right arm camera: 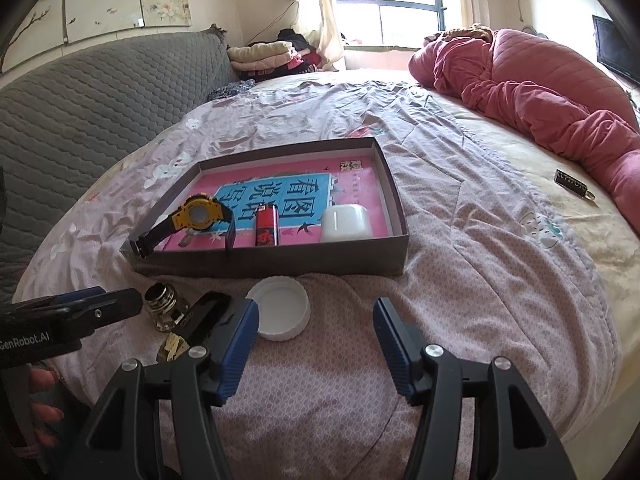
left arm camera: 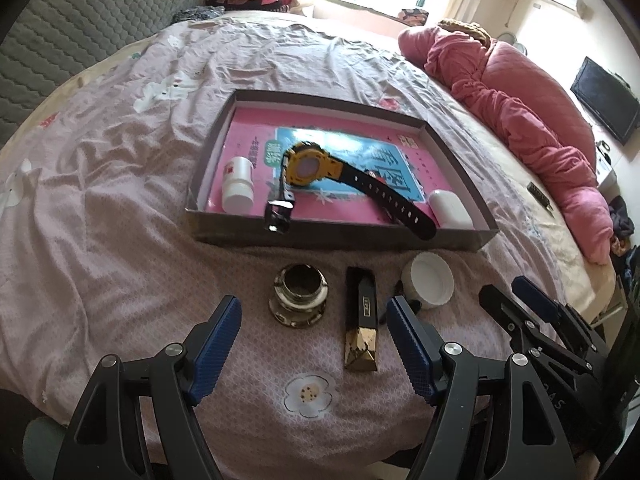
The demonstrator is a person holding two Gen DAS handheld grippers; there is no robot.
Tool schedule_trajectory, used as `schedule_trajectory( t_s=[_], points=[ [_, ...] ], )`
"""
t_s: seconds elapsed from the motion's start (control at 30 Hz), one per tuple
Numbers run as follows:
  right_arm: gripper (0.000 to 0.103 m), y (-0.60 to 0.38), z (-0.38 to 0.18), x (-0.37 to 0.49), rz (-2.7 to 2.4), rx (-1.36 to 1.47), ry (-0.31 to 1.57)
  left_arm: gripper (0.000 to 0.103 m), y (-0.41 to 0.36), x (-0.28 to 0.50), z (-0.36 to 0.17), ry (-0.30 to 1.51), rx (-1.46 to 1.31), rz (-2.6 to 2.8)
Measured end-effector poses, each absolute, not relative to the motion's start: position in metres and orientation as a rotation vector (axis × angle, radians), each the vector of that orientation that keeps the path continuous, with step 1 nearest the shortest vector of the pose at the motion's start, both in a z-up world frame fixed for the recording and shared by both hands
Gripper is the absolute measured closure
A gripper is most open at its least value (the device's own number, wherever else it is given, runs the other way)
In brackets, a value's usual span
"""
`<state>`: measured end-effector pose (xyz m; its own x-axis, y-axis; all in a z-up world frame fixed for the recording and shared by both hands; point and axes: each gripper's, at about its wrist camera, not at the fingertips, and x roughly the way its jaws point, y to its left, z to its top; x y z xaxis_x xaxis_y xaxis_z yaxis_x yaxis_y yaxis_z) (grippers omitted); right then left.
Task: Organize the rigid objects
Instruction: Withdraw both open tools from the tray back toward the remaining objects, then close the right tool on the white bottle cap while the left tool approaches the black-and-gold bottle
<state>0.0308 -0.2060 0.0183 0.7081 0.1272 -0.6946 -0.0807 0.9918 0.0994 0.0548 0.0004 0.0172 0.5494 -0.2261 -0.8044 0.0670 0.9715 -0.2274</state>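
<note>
STATE: left tool (left arm camera: 316,344) and right tool (right arm camera: 316,340) both spread wide, empty | STEP: straddle black-gold lighter (left arm camera: 361,320) across narrow sides | PLACE: into box (left arm camera: 340,236) beside watch (left arm camera: 308,166)

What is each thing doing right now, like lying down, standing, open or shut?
Left tongs: open, empty.
Right tongs: open, empty.
Box: open, no lid on.
Yellow watch: in the box, unbuckled, one strap over the front wall.
White bottle: lying in the box.
White case: shut, in the box.
White cap: on the bed, hollow side up.
Metal ring: on the bed, opening up.
Black-and-gold bar: lying flat on the bed.
</note>
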Motion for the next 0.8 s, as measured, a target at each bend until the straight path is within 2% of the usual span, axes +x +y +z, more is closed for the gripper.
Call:
schedule_trajectory(
  t_s=[0.8],
  points=[
    [0.044,-0.192,-0.012,0.037,0.155,-0.004,0.874,0.027,-0.023,0.053,-0.021,1.087,-0.116,-0.201]
  ],
)
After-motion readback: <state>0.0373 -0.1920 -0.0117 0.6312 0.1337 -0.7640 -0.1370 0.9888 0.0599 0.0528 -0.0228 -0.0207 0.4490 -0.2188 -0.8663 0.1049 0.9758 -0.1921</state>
